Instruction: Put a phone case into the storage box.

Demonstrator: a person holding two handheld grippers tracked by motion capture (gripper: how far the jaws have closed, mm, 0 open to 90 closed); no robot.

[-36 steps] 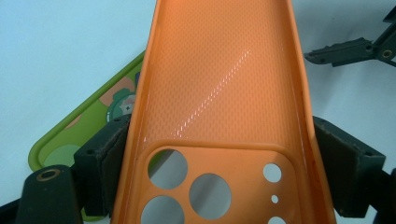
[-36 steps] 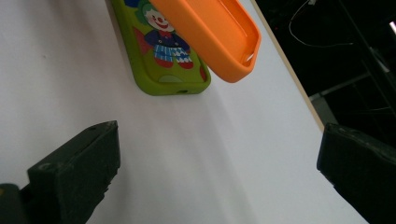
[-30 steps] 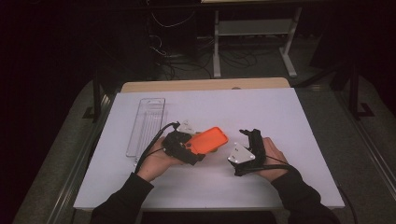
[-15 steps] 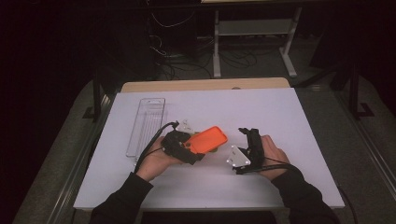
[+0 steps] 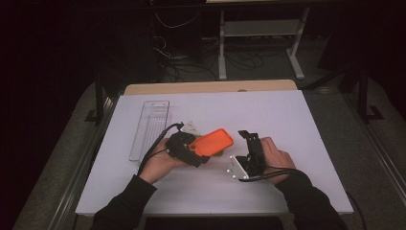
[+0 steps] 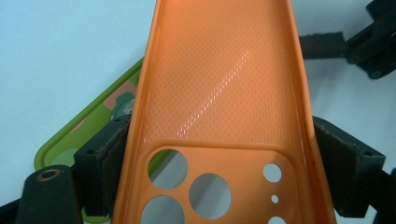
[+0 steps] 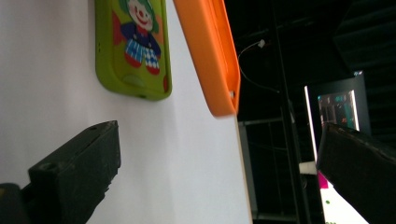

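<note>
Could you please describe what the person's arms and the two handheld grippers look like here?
Both forearms wear dark long sleeves. The left gripper and right gripper are black, with blocky matte jaws. A black cable trails from the left one; the right carries a pale plate.

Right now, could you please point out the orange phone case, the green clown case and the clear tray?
orange phone case (image 6: pixel 219 79): left gripper view, its textured inner back.
green clown case (image 7: pixel 135 46): right gripper view, its printed back.
clear tray (image 5: pixel 149 128): high view, its ribbed floor.
</note>
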